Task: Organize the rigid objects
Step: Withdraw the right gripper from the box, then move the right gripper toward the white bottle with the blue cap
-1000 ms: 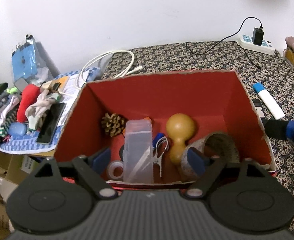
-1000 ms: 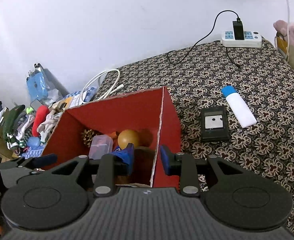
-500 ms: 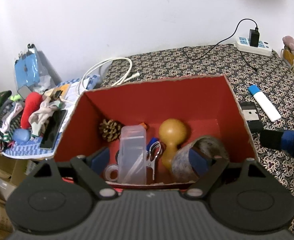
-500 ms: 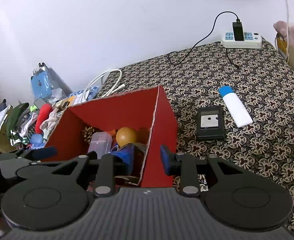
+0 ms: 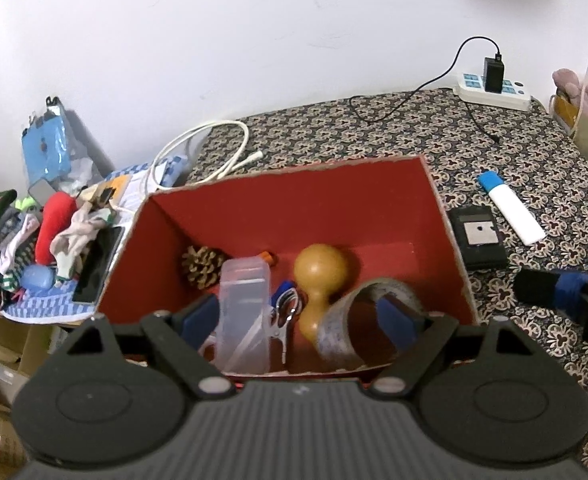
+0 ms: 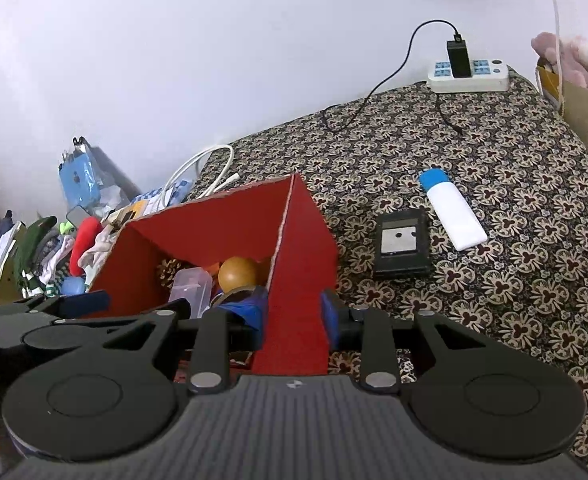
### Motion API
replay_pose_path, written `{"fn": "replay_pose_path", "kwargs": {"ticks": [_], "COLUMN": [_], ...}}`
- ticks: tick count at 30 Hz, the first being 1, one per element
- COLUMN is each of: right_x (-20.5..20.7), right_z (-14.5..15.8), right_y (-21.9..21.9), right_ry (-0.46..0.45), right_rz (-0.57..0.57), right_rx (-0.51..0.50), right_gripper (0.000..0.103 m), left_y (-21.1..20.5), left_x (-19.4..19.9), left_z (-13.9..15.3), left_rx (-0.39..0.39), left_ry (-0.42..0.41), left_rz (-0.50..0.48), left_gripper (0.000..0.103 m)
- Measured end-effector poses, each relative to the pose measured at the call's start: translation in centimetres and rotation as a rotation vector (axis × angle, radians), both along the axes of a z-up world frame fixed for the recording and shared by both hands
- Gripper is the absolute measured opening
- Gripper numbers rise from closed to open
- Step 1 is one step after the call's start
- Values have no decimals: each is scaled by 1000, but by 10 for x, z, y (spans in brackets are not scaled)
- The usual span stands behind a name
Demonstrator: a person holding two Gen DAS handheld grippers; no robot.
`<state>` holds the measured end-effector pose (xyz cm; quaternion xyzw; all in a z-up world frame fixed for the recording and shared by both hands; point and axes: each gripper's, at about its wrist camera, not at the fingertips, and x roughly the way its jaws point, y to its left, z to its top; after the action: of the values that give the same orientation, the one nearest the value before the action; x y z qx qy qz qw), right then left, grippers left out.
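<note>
Red box (image 5: 294, 208) on the patterned table (image 6: 494, 280) — both tools at its near edge

Right hand-held gripper (image 6: 292, 316) straddles the box's right wall, fingers apart; left hand-held gripper (image 5: 300, 316) spread wide over the box — gourd (image 5: 318, 276), pinecone (image 5: 202, 262), tape roll (image 5: 346, 320) inside.

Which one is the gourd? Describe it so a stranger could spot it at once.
Find the red box on the patterned cloth. Inside, between the clear plastic container and the tape roll, lies the gourd: smooth, tan, two-bulbed, unlike the spiky pine cone.

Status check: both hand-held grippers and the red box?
Left hand-held gripper open over red box. Right hand-held gripper straddles its side wall, open. Black device, white stick outside.
</note>
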<state>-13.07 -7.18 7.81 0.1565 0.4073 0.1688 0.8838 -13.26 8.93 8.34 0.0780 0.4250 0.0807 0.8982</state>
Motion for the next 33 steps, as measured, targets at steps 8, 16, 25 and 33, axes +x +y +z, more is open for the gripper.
{"fn": "replay_pose_path", "kwargs": {"ticks": [8,16,25,33], "right_x": [2,4,2,1], "right_z": [-2,-7,-15,-21], "right_y": [-15,-44,-79,-110], "right_ry": [8,24,47,66], "right_rz": [-11,-55,-86,-104], "right_rx": [14,22,22,19], "right_gripper": [13,13,13,13], "left_y": [-18,-45,-87,-119], "left_x": [4,10,13,15], "left_z": [8,11,10,1], "left_rx": [-17,-33,-38,-44], "left_ry": [-11,-11,-11,7], "left_rz": [-26,-53,-99,-121], "left_gripper": [86,86,86,86]}}
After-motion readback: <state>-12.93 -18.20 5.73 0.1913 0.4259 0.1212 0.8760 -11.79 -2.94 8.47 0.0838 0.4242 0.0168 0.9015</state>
